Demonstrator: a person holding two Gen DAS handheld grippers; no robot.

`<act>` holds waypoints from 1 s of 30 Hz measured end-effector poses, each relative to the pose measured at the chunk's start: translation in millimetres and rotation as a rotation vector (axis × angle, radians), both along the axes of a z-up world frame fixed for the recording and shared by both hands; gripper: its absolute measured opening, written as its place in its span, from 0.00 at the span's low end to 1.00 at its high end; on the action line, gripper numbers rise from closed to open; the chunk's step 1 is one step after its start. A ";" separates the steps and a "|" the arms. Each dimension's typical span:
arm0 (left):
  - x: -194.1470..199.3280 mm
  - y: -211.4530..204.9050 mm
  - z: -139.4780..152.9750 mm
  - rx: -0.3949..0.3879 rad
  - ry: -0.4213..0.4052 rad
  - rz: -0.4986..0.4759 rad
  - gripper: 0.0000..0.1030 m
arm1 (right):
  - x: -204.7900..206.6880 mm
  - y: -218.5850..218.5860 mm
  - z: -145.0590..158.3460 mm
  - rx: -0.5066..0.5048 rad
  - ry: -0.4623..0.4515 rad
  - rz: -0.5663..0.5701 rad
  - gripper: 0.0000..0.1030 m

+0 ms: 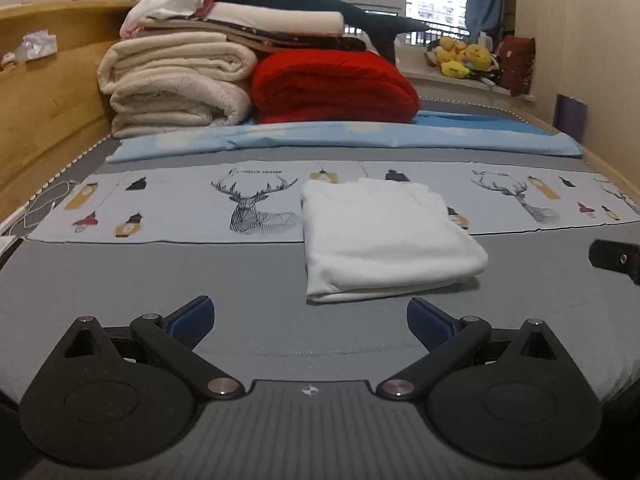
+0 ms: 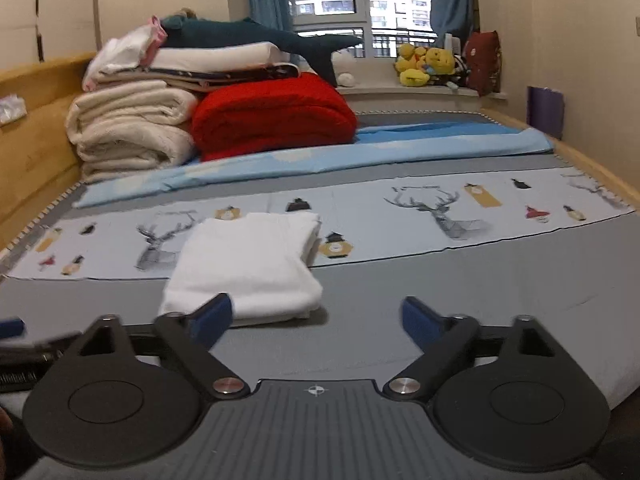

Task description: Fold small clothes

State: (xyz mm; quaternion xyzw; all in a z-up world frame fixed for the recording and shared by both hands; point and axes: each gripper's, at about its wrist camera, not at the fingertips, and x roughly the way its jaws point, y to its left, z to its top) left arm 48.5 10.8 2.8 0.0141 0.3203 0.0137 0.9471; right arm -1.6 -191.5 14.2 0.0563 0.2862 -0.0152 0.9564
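Note:
A small white garment (image 1: 384, 240) lies folded into a neat rectangle on the grey bed, partly over a printed deer cloth (image 1: 248, 204). It also shows in the right wrist view (image 2: 248, 264). My left gripper (image 1: 311, 322) is open and empty, low over the bed just in front of the garment. My right gripper (image 2: 316, 318) is open and empty, in front of and slightly right of the garment; its left pad (image 2: 212, 316) overlaps the garment's near edge in view. The right gripper's tip (image 1: 616, 258) shows at the left view's right edge.
Stacked cream blankets (image 1: 176, 84), a red blanket (image 1: 332, 84) and a dark plush shark (image 1: 320, 4) sit at the back left. A light blue sheet (image 1: 340, 138) lies across the bed. A wooden bed frame (image 1: 44, 112) runs along the left. Plush toys (image 2: 428, 64) sit on the windowsill.

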 end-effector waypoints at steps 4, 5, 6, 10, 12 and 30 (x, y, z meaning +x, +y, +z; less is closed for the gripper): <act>6.7 0.4 -1.5 -0.029 0.032 -0.001 0.99 | 2.0 5.9 -8.5 -0.026 0.013 0.006 0.92; 11.4 -0.4 -1.5 -0.031 0.035 -0.009 0.99 | 2.4 7.3 -11.9 -0.043 0.017 0.009 0.92; 14.4 0.4 -2.8 -0.035 0.035 -0.017 0.99 | 4.7 9.1 -14.0 -0.059 0.031 0.011 0.92; 18.4 -4.8 -6.3 -0.048 0.036 -0.022 0.99 | 7.8 12.6 -16.1 -0.079 0.026 0.025 0.92; 19.7 -6.3 -7.8 -0.057 0.045 -0.022 0.99 | 8.1 13.6 -16.6 -0.076 0.030 0.030 0.93; 23.3 -12.0 -11.2 -0.067 0.037 -0.010 0.99 | 18.3 17.4 -19.0 -0.069 0.047 0.046 0.99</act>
